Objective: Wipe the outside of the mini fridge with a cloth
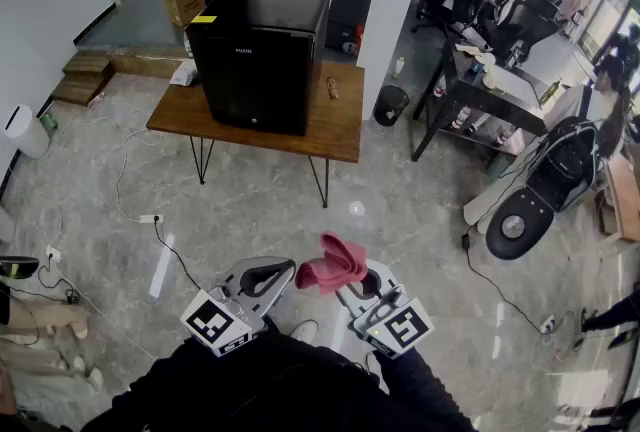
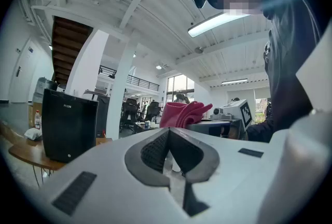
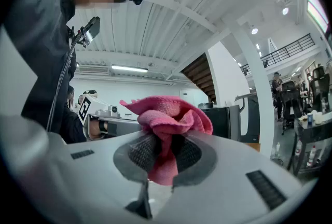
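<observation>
Black fridge [image 1: 262,55] on wooden tabletop [image 1: 335,125], grey floor [image 1: 260,210]; logo [image 1: 243,50] unreadable.
Your right hand-held gripper [image 1: 356,282] pinches the pink cloth [image 1: 333,264]; left hand-held gripper [image 1: 275,272] pressed together.

The left gripper's [image 2: 168,132] jaws met at their tips, nothing between them. Beyond them a pink cloth [image 2: 182,114] bunched above the right gripper [image 2: 201,125] — and far left, the black mini fridge [image 2: 68,124] stood on a wooden table [image 2: 25,154].
</observation>
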